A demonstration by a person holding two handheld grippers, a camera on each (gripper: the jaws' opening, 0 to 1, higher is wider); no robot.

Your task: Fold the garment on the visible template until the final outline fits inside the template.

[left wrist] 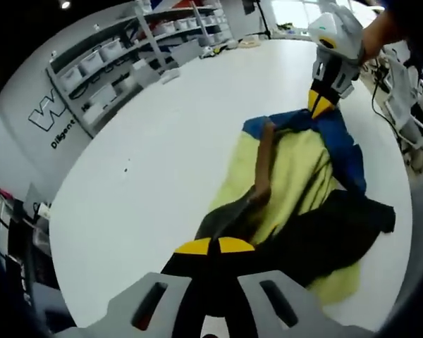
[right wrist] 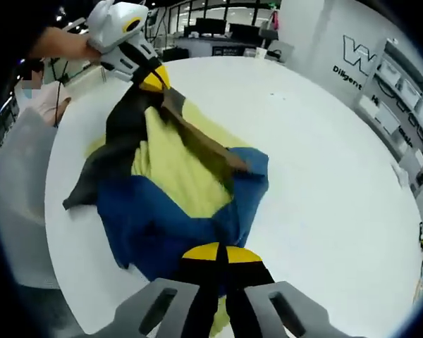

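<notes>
While 2 tools (left wrist: 213, 246) (right wrist: 219, 252) grip, garment (left wrist: 303, 183) bunches (yellow, blue, black).

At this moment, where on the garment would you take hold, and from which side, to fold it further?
Probably by its two opposite ends, as now: the left gripper is shut on the black end of the garment, the right gripper on the blue end. The cloth lies bunched on the white table, so only these outer edges offer a loose hem to pinch, each approached from outside, low over the table.
</notes>
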